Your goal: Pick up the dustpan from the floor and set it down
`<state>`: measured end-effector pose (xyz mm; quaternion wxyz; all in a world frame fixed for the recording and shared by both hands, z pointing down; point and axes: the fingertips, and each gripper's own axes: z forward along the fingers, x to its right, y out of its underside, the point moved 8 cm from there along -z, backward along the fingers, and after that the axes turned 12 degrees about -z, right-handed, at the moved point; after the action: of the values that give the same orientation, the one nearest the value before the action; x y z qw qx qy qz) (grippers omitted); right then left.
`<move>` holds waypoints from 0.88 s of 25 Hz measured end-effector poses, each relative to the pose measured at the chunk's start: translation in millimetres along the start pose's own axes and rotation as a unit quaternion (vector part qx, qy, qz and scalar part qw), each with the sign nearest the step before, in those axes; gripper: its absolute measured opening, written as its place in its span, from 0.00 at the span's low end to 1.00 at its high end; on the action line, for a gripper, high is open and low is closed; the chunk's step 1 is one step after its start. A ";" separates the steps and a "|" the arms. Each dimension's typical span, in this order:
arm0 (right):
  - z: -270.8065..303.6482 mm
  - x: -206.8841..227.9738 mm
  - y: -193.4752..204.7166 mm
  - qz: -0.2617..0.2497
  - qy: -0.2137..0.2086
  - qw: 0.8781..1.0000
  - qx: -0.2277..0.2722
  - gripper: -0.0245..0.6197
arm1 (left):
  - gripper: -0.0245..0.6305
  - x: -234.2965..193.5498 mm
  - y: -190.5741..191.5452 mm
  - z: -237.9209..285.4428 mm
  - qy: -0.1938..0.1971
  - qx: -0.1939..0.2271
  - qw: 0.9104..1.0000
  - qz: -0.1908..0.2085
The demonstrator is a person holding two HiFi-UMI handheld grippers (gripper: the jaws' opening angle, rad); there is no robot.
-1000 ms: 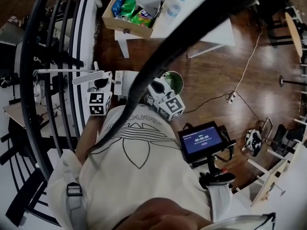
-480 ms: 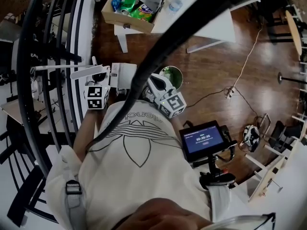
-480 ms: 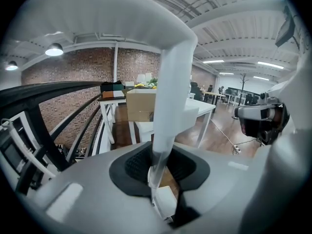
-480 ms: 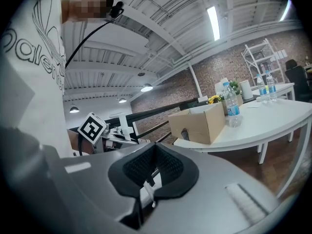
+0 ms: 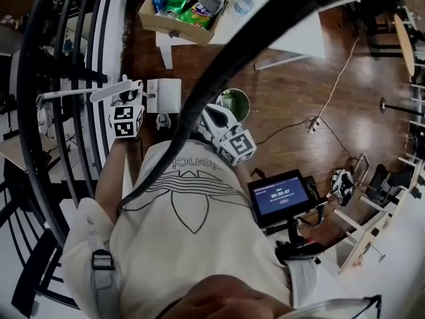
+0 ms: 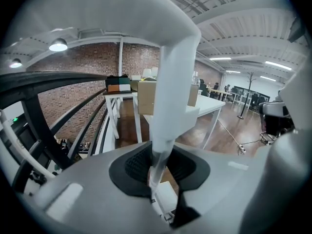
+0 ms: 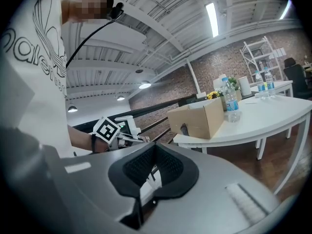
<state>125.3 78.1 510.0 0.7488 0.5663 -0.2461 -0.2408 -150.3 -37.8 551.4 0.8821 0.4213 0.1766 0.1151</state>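
A white dustpan (image 5: pixel 163 96) is hanging in front of the person, right beside a black railing (image 5: pixel 66 78), with its flat pan just left of a green bin (image 5: pixel 234 104). The left gripper (image 5: pixel 128 98) is clenching its straight, pale handle. The right gripper (image 5: pixel 212 115) is hovering by the bin, jaws closed on nothing. Beyond, a white table (image 5: pixel 292 38) is carrying a cardboard box (image 5: pixel 174 28) and a bottle (image 5: pixel 243 6). A thick black cable (image 5: pixel 265 32) is crossing the head view.
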 end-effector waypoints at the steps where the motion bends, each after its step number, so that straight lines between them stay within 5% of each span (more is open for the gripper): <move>1: -0.9 -1.0 1.1 0.001 0.000 1.000 -0.004 0.04 | 0.19 -4.3 0.4 4.9 -0.002 -0.003 1.000 0.000; 15: -27.9 -33.3 28.4 0.047 -0.022 0.994 -0.092 0.04 | 0.20 -49.1 39.6 83.9 -0.023 -0.012 1.000 -0.006; 19: -33.7 -36.7 28.2 0.053 -0.019 0.993 -0.106 0.04 | 0.20 -67.7 25.5 91.2 -0.036 0.022 0.999 -0.018; 22: -36.9 -38.0 29.9 0.055 -0.017 0.992 -0.112 0.04 | 0.20 -73.9 16.9 87.2 -0.039 0.001 0.999 -0.007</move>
<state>122.4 136.6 526.5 0.8153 0.4607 -0.2610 -0.2344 -182.9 -114.6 631.3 0.8886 0.4253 0.1449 0.0924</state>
